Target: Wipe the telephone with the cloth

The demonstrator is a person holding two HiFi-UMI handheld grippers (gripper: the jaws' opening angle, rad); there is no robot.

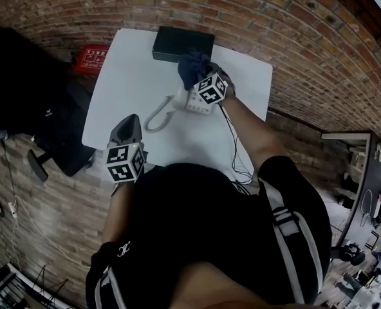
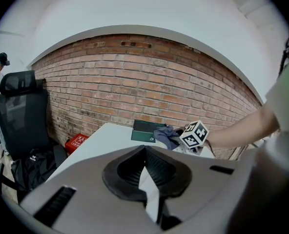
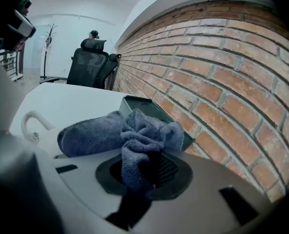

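A white rectangular bench [image 1: 120, 82] lies ahead of both tools. Beyond the right tool [image 3: 145, 172] sits a flat dark green box [image 3: 149, 108] (by the brick wall [image 3: 222, 72]). Just below this tool is the white corded telephone [image 1: 186, 101]. Its jaws pinch a crumpled blue-grey cloth [image 3: 134, 135]. The left tool [image 2: 147, 174] has its jaws together, empty.

**No wording legible in any view**

A red box [image 1: 92, 58] at the upper left of the head view carried white print, too small to read. A small white logo sat on the person's black shorts [image 1: 123, 250] at the lower left, and another on the black bag [image 1: 47, 113] at the left edge. Neither could be made out. In the left gripper view, the dark green box [image 2: 145, 131] bore a small, unreadable white mark.
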